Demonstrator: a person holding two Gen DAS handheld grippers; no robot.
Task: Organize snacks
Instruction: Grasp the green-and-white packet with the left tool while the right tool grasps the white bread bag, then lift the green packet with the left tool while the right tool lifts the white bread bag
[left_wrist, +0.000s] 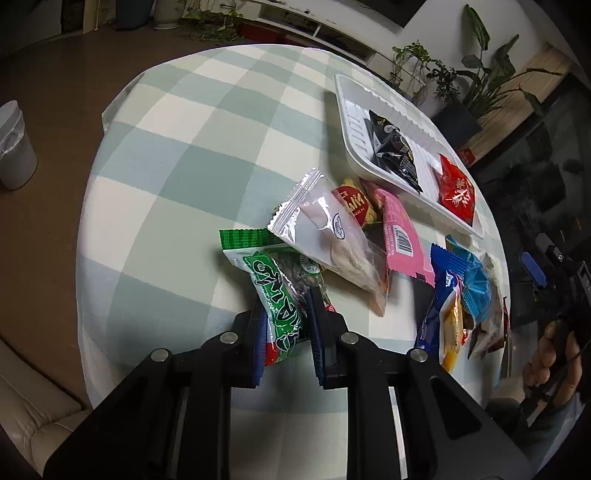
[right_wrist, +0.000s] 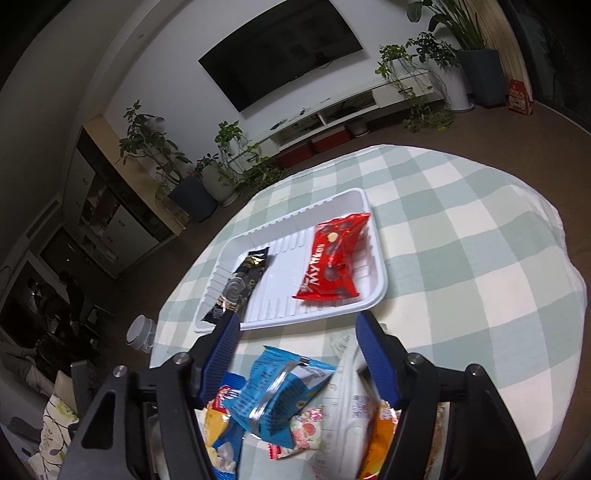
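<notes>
Left claw (left_wrist: 284, 325) pinches green packet (left_wrist: 275, 291); red "MyBikes" packet (right_wrist: 330, 258) in tray (right_wrist: 295, 314).

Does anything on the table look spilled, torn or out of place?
Nothing looks spilled or torn. Only two packets, black and red, lie in the white tray; the other snacks are in loose heaps beside it, overlapping.

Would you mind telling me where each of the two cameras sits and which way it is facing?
Left wrist view: on the left gripper, looking down along its fingers at the checked table; its pads press a green snack bag, and the person's other hand shows at right.
Right wrist view: on the right gripper, facing across a snack pile toward the television; its jaws stand apart.
Shared: the white tray holding a black packet and a red packet.
</notes>
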